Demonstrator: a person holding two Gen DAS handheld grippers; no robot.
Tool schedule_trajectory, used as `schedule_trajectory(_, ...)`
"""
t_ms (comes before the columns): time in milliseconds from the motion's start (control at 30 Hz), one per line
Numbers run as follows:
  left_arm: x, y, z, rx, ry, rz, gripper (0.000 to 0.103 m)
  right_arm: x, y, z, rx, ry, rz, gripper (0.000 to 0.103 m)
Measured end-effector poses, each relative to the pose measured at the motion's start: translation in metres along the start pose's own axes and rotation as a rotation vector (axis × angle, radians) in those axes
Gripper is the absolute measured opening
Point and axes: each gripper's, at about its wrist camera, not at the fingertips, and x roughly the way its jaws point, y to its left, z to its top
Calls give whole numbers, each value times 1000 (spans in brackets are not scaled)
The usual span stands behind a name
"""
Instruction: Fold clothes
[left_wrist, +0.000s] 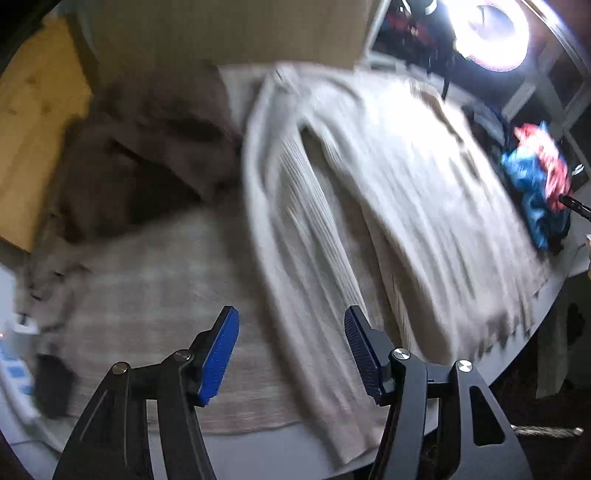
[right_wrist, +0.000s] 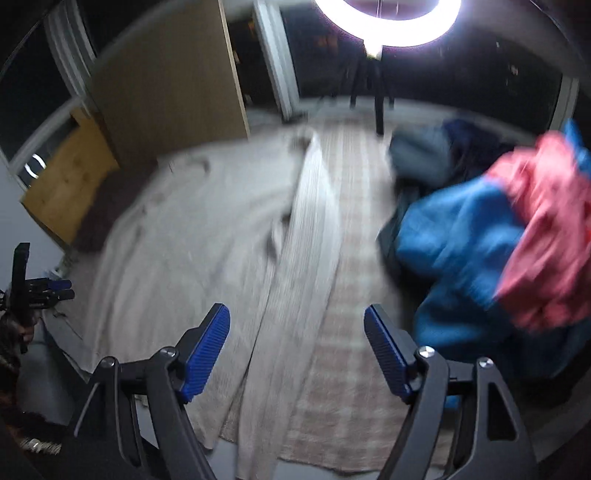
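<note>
Blue pads (left_wrist: 218, 354) of the left gripper (left_wrist: 291, 350) are standing apart with nothing between them, hanging above the checked cloth (left_wrist: 155, 295). Beside it, a cream sweater (left_wrist: 369, 206) is lying spread across the table (left_wrist: 546, 325). Likewise the right gripper (right_wrist: 297, 349) is gaping empty over the sweater's ribbed edge (right_wrist: 314, 221). Blue and red clothes (right_wrist: 480, 240) are lying heaped at its right.

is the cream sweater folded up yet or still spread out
Partly folded: the cream sweater lies flat across the table, one ribbed strip turned lengthwise over it.
</note>
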Motion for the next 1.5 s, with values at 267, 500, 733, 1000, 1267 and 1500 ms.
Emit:
schedule_trajectory(267,43,-23,3,-23,24,104,58,107,25,-24,-75,186,-169,74)
schedule_trajectory(500,38,-30,2,5,-30,111,22,113,5,-23,-8,191,-99,56)
schedule_trajectory(733,13,-19,10,-52,-62,24,5,96,-28,-6,97,167,12,9)
schedule_trajectory(1000,-106,31,64,-9,-289,302,4,9,-71,58,83,-35,-190,9)
schedule_trajectory(1267,-116,100,56,-137,-230,509,21,-30,-107,73,150,-64,-347,42)
schedule_trajectory(1500,-40,-47,0,74,-94,-20,28,19,-43,62,135,17,33,49)
